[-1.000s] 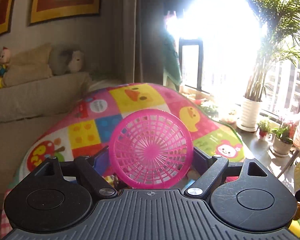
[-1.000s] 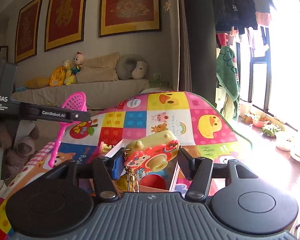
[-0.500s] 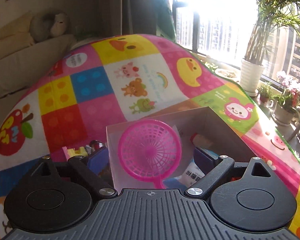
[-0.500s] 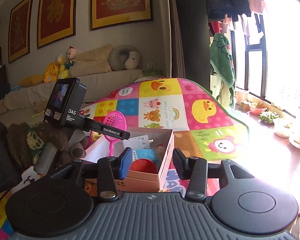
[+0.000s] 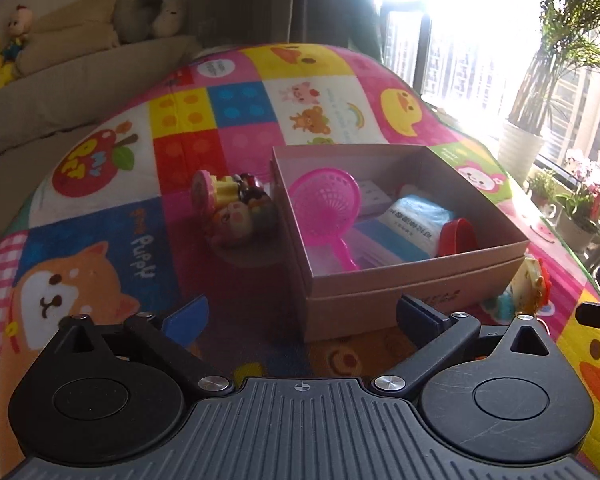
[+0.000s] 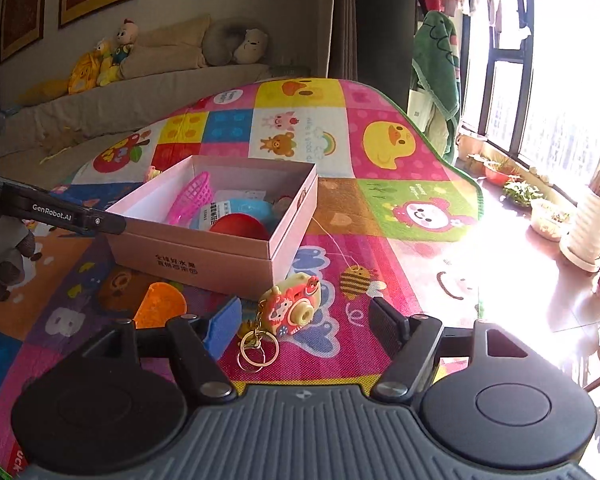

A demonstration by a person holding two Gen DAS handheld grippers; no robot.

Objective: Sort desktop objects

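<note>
- Noting the change first: pink toy net [image 5: 326, 204] released since a second ago, now lying inside the cardboard box [image 5: 404, 276], hoop propped against the left inner wall, handle running toward the near wall.
- Left gripper [image 5: 300, 314] drawn back from the box, jaws spread wide, nothing between them.
- Toy camera keychain [image 6: 294, 306], clamped in the right gripper [image 6: 302, 320] a second ago, now down on the play mat [image 6: 384, 160], just beside the box's near right corner, gold rings trailing toward the camera.
- Right gripper likewise wide open and empty; keychain sits between the two fingers' line, slightly ahead of the tips, not touched.
- Reading for the task: net counts as sorted; keychain probably dropped short or set down for a regrip, not yet in the box.
- Already boxed beside the net: blue wrapped packet [image 5: 414, 220], red round lid or cup [image 5: 458, 236], white card.
- Left on the mat: small figurine cluster [image 5: 236, 206], just outside the box's left wall, ahead of the left gripper; orange piece [image 6: 160, 306] near the right gripper's left finger.
- Likely next: close on the keychain body, lift over the near wall.
</note>
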